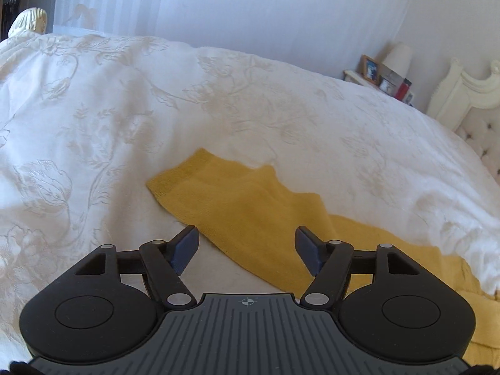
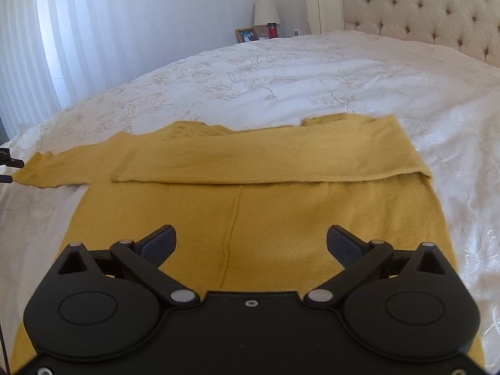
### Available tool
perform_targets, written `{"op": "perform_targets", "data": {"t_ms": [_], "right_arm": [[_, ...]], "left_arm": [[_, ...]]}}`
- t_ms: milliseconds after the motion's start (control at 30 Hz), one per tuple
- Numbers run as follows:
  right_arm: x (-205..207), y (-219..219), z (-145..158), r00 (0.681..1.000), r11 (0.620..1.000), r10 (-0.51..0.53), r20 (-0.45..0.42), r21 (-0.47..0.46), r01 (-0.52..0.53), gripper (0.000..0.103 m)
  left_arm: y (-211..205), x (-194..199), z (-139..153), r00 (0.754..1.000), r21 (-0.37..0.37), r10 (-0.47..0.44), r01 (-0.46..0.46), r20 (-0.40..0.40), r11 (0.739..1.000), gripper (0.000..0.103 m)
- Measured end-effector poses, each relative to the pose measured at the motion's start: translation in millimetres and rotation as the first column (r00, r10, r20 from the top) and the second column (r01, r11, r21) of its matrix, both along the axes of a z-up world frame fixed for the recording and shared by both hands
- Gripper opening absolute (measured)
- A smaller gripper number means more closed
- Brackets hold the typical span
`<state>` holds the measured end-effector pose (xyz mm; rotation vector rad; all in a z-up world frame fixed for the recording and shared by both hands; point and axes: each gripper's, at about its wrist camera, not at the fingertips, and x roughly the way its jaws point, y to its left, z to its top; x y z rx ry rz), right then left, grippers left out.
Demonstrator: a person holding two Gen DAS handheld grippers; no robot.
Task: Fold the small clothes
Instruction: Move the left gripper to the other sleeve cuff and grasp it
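White floral bedspread (image 2: 281,72) covers the bed, with a mustard sweater (image 2: 250,193) lying flat, one sleeve folded across its chest. Right gripper (image 2: 251,243) hovers over the near hem, fingers wide. Left gripper (image 1: 247,247), also spread wide, hangs above the outstretched left sleeve (image 1: 237,197).

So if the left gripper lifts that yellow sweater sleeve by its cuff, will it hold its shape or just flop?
Probably flop: the sleeve lies limp, its edge wavy on the bedspread. The sweater looks like thin soft knit, likely light, and its other sleeve already lies folded flat across the body. Lifted at the cuff, the rest would likely drag behind the open left gripper.
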<state>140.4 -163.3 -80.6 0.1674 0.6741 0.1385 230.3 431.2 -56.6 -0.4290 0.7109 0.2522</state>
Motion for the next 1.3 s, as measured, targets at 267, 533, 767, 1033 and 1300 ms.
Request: {"op": "perform_targets", "data": {"t_ms": [267, 533, 767, 1033, 1300], "right_arm": [[16, 46, 7, 0.996, 0.996, 0.092, -0.004, -0.007, -0.092, 0.102], [27, 70, -1, 0.99, 0.99, 0.14, -0.034, -0.017, -0.141, 0.102], [27, 69, -7, 0.99, 0.991, 0.134, -0.052, -0.007, -0.135, 0.102], [17, 48, -8, 0.992, 0.993, 0.115, -0.045, 0.006, -0.115, 0.102], [-8, 14, -12, 0.998, 0.997, 0.059, -0.033, 0.048, -0.057, 0.102]], "left_arm": [[40, 13, -25, 1.0, -0.152, 0.018, -0.016, 0.014, 0.988, 0.066], [67, 27, -38, 0.99, -0.264, 0.114, -0.089, 0.083, 0.96, 0.065], [64, 19, -34, 0.975, -0.26, 0.21, -0.185, 0.073, 0.948, 0.003], [-18, 14, 61, 0.964, -0.163, 0.006, 0.039, 0.266, 0.986, 0.003], [-180, 38, 140, 0.859, -0.063, -0.289, 0.346, 0.423, 0.936, 0.003]]}}
